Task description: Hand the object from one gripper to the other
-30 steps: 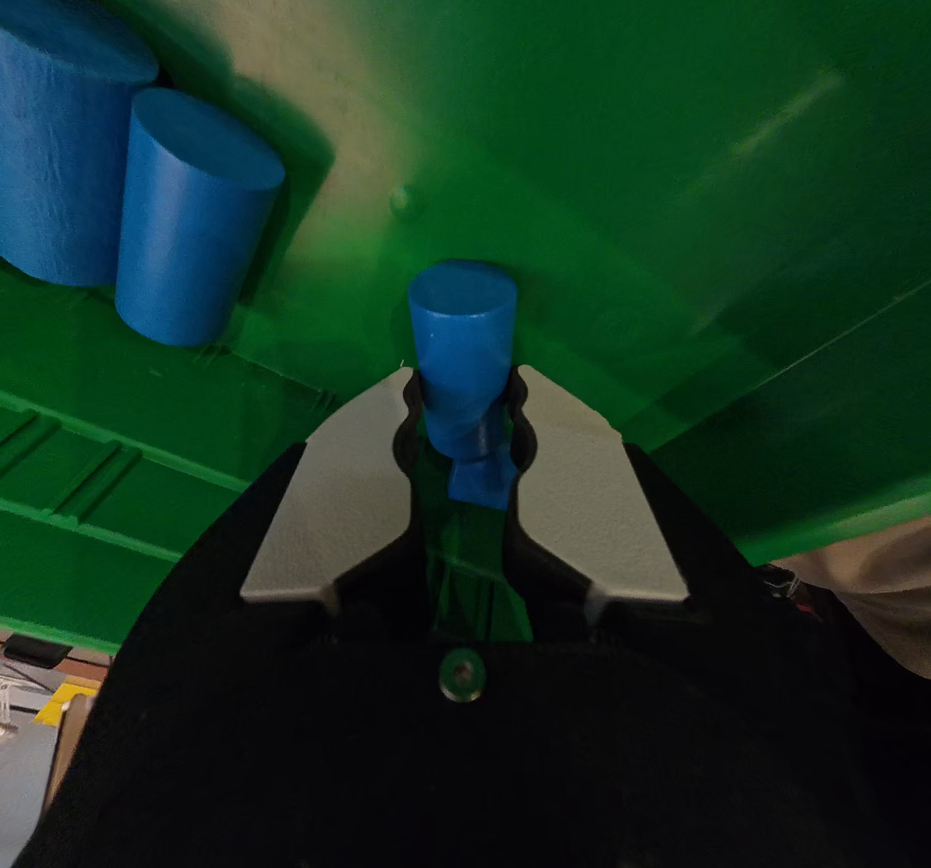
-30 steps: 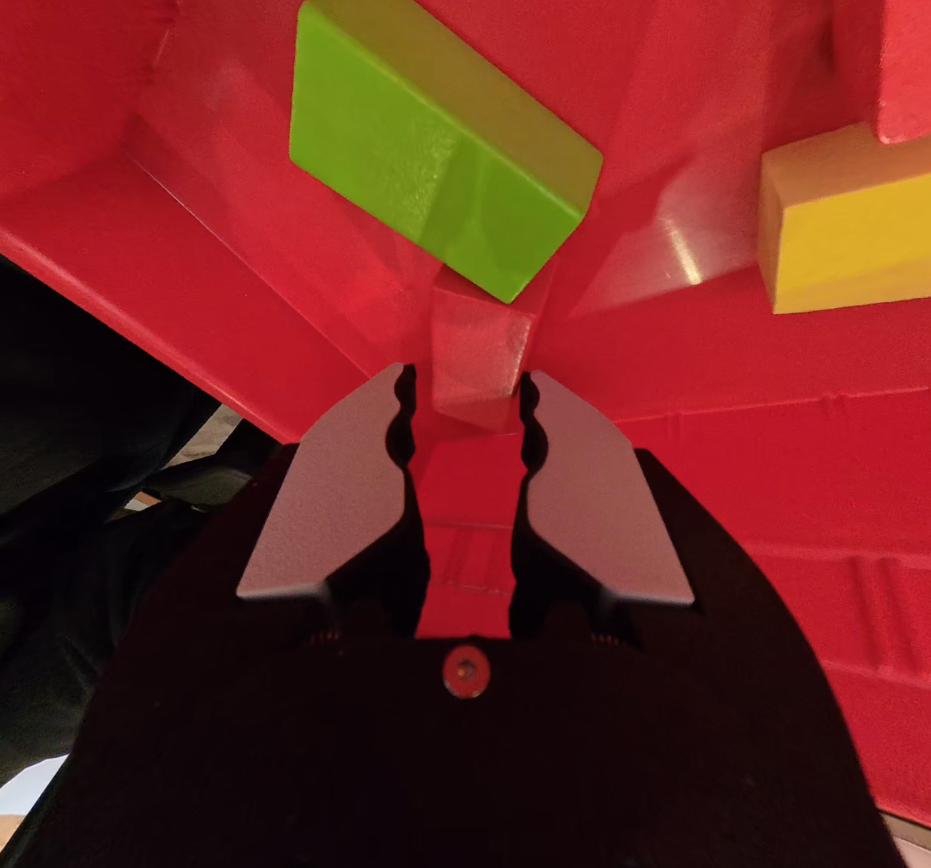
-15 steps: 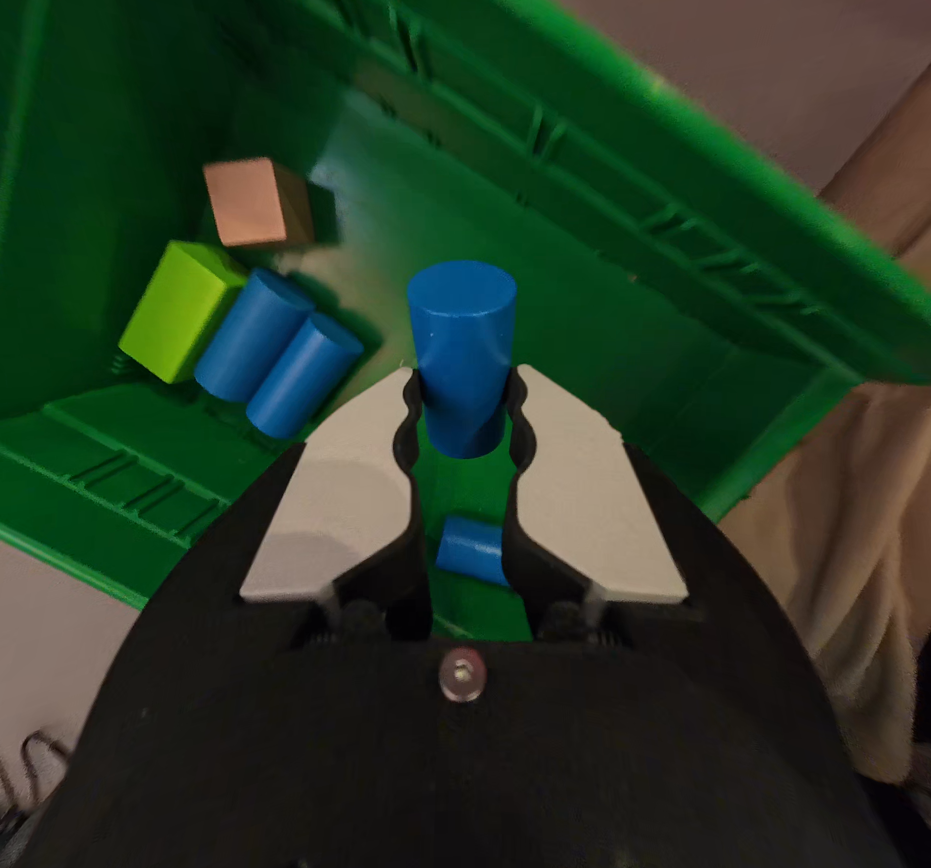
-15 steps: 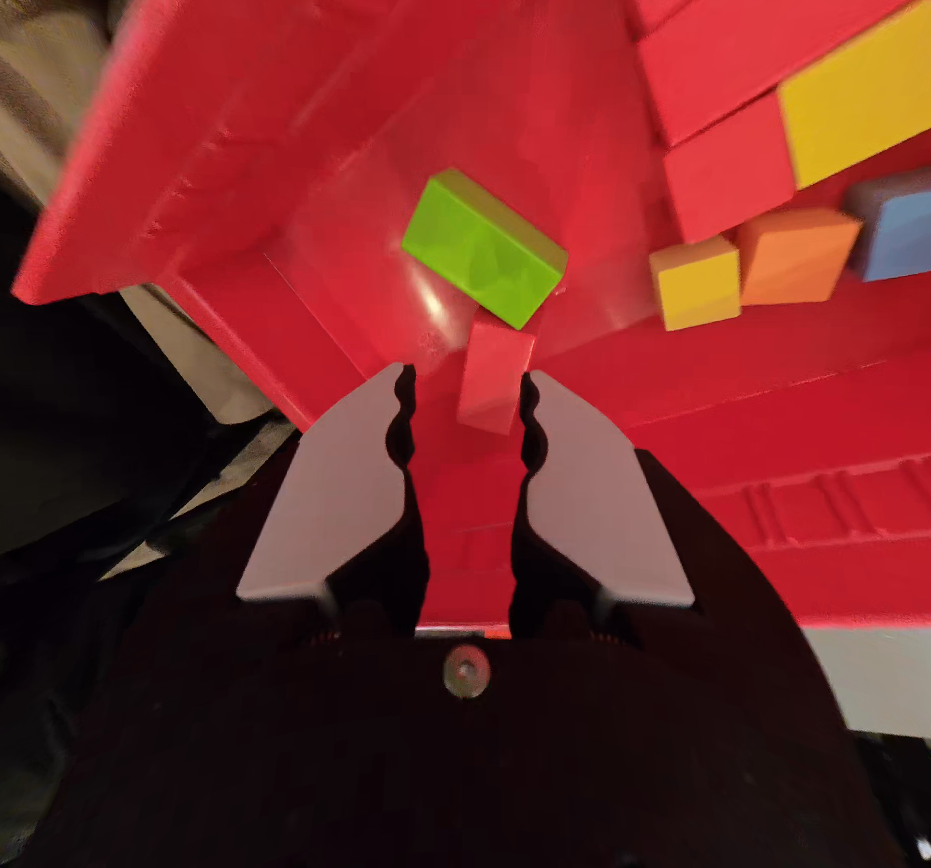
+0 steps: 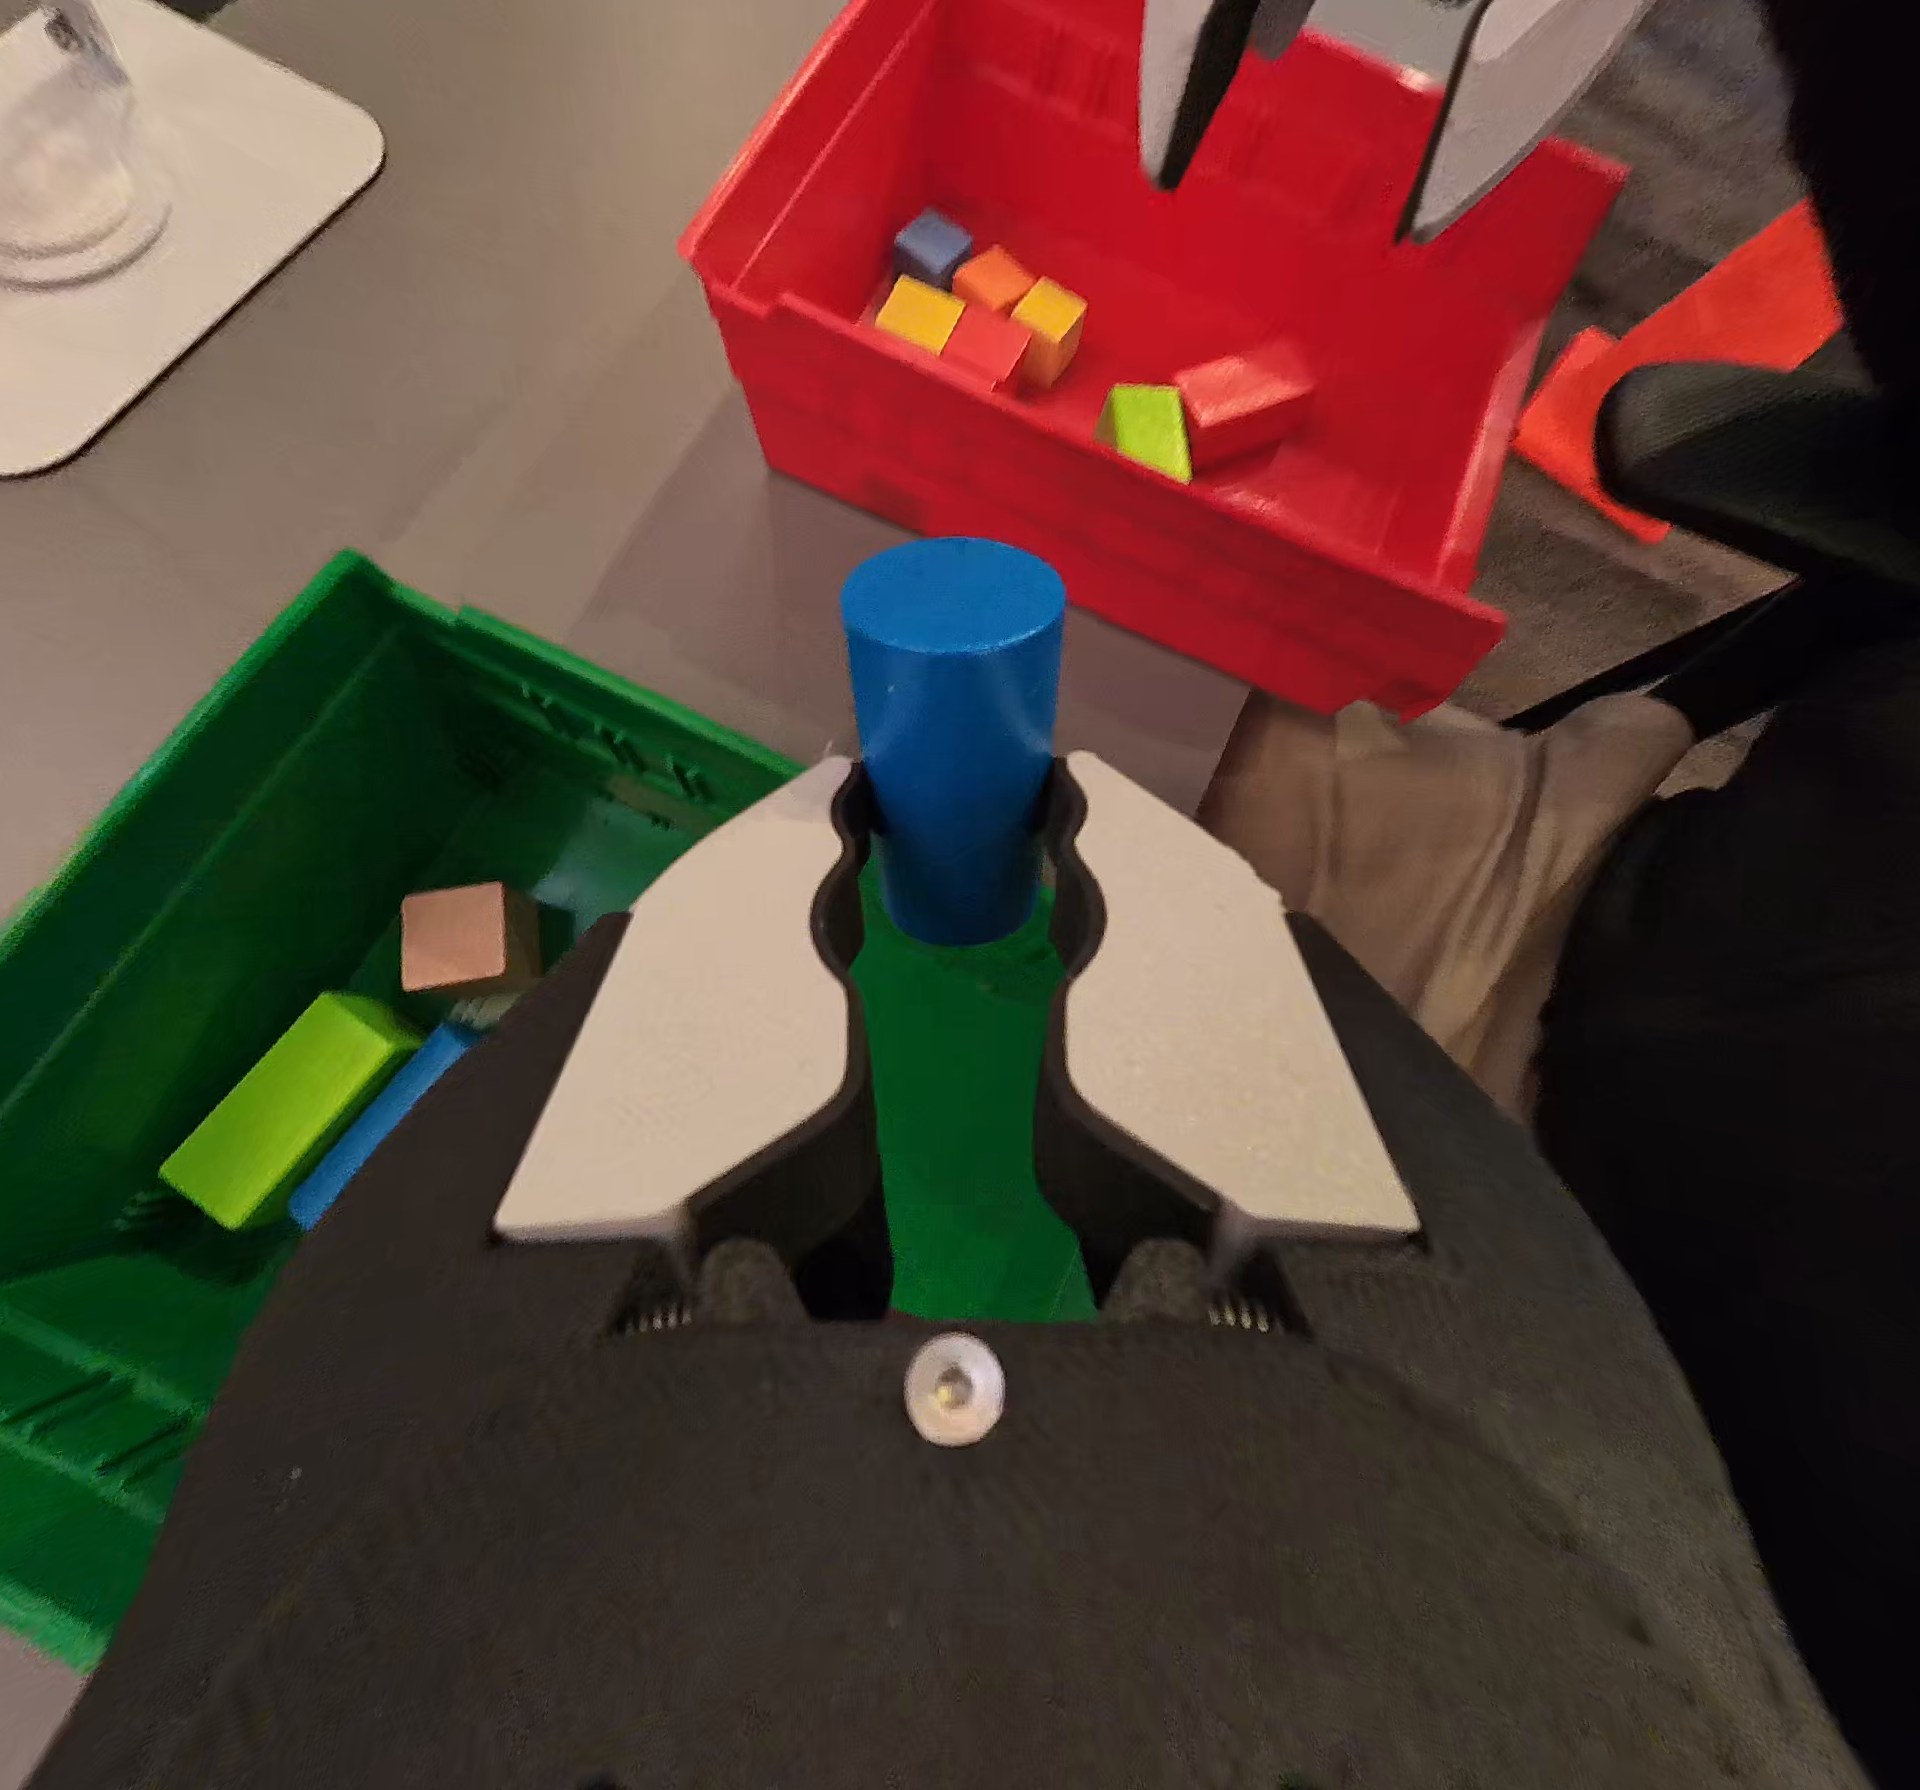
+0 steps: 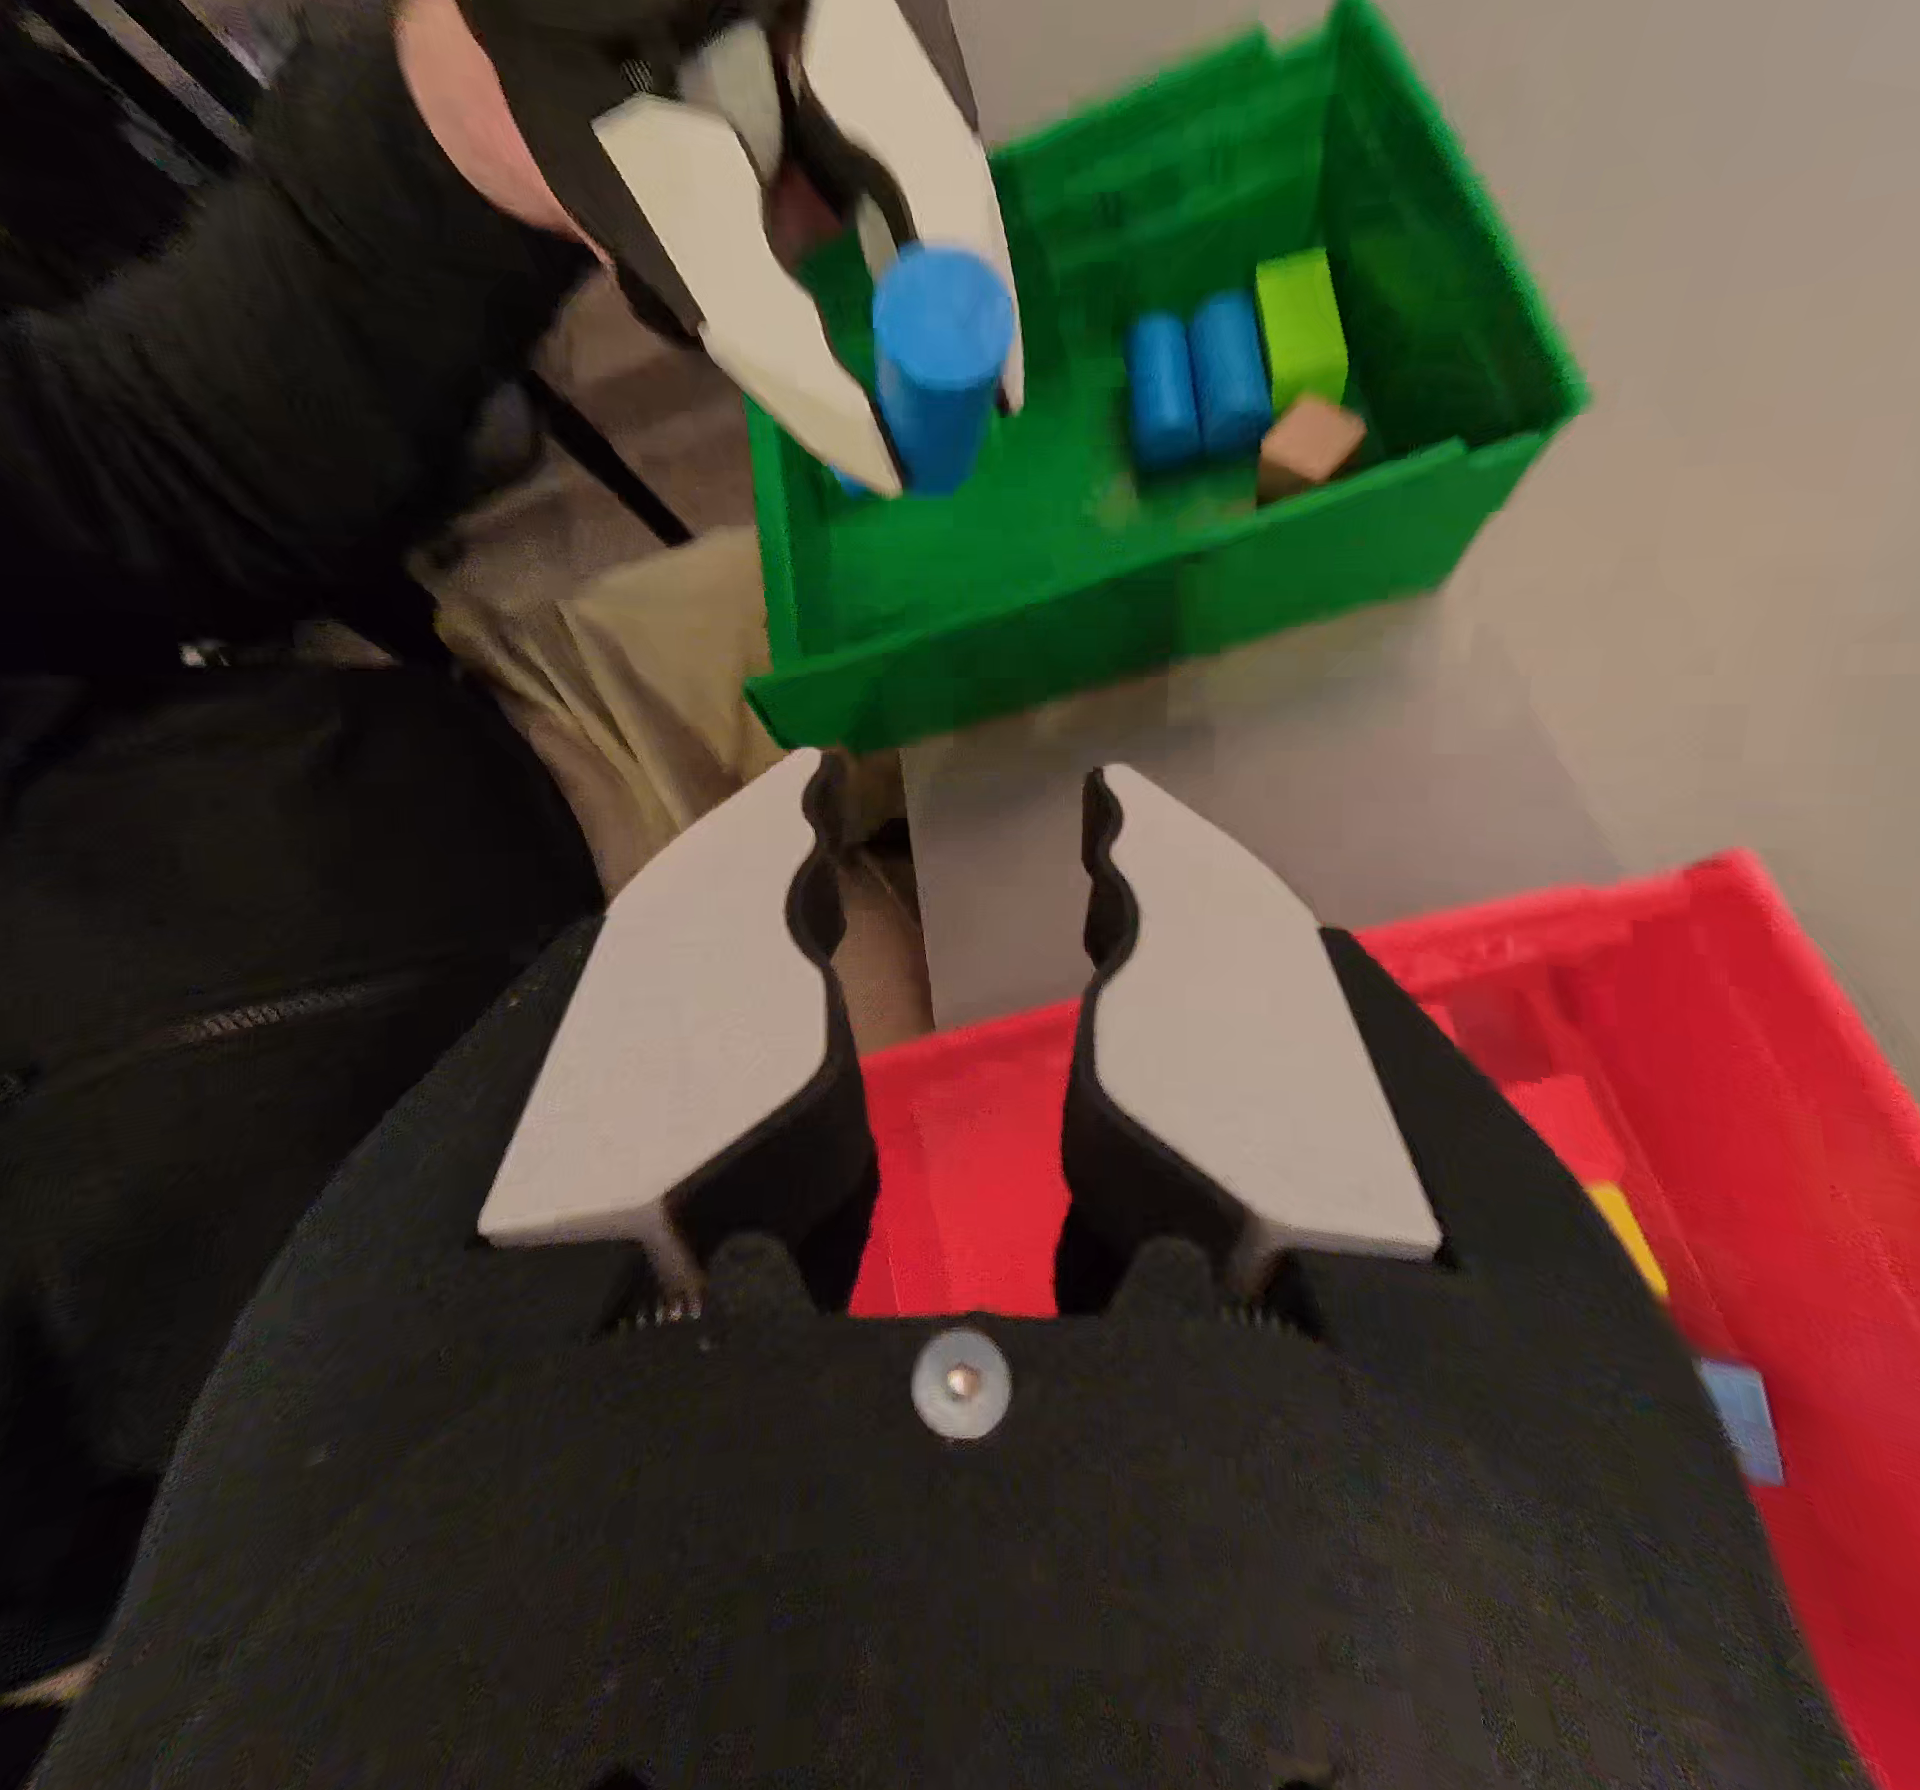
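Two bins: a green bin [image 5: 260, 732] and, beside it, a red bin [image 5: 1195, 535]. Inside the green bin lie two blue cylinders [image 6: 1200, 390], one lime block [image 6: 1299, 327] and one tan cube [image 6: 1311, 444]; above it, a third blue cylinder [image 5: 951, 732].

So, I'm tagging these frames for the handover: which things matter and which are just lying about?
In the job:
left tool
held blue wooden cylinder
open right tool

Lying about:
green plastic bin
red plastic bin
loose coloured blocks
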Motion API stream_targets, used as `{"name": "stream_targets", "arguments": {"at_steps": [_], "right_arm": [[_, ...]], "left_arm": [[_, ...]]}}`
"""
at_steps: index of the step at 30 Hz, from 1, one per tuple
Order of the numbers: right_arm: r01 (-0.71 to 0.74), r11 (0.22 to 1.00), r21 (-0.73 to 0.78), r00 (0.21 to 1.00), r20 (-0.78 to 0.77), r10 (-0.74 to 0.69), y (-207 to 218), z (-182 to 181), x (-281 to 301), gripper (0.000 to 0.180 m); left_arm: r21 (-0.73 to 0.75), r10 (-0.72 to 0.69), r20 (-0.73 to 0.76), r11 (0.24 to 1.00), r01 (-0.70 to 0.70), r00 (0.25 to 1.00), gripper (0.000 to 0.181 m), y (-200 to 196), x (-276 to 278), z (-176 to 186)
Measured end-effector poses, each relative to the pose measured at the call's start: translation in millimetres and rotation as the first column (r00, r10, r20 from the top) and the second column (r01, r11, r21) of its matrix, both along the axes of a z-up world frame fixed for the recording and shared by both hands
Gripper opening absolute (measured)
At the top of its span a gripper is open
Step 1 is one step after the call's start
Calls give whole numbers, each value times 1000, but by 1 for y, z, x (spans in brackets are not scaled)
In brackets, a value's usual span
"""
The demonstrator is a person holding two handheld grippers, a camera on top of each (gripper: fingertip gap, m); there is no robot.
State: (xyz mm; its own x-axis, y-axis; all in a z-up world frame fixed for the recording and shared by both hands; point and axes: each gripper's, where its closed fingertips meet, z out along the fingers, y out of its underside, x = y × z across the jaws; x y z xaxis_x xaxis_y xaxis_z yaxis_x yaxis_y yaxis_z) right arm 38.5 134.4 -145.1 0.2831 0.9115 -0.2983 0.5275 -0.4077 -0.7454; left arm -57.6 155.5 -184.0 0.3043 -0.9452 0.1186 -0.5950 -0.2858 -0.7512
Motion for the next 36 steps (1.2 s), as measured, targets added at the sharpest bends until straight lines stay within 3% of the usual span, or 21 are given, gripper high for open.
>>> {"name": "stream_targets", "arguments": {"at_steps": [11, 26, 36], "right_arm": [[-71, 994, 88, 963, -253, 91, -16, 38, -42, 47], [-56, 994, 90, 971, -226, 75, -15, 23, -57, 50], [-54, 993, 104, 974, -215, 76, -16, 20, -58, 31]], "left_arm": [[25, -40, 129, 999, 37, 991, 33, -16, 22, 28], [54, -83, 184, 996, 74, 979, 33, -28, 45, 33], [72, -116, 163, 992, 106, 980, 33, -39, 55, 32]]}}
